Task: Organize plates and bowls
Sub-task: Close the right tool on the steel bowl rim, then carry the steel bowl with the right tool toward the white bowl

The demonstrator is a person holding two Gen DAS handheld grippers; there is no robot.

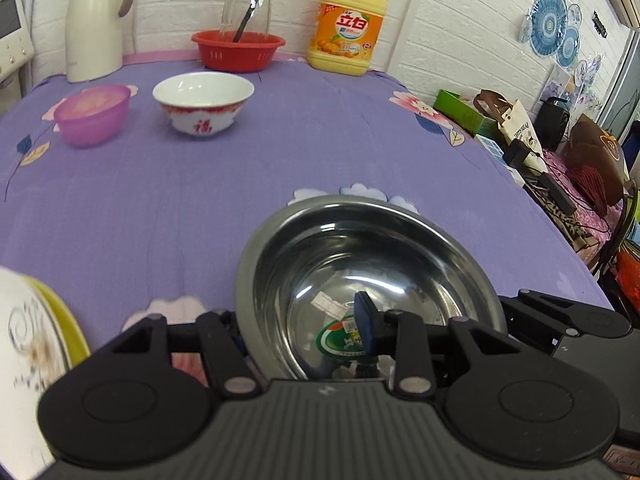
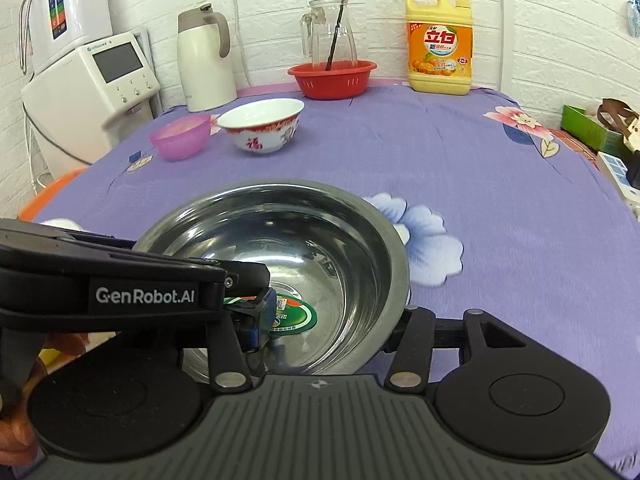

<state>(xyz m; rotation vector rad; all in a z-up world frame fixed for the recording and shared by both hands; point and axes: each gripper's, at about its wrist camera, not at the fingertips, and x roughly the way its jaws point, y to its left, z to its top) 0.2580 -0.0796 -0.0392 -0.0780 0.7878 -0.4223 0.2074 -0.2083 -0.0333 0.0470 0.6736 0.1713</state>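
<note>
Steel bowl gripped from both sides

Steel bowl sits low over the purple-clothed surface, near its front edge. Left hand-held gripper is clamped narrow on the bowl's left rim, one blue pad inside the wall. Right hand-held gripper pinches the right rim, jaws partly open around it. Farther back stand a pink bowl and, beside it, a white porcelain bowl.

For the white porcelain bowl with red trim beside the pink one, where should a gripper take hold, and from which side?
Pinch the white bowl by its rim, one finger inside and one outside. It stands upright and too wide to span. Probably come from above on the near right side, since the pink bowl crowds its left.
</note>
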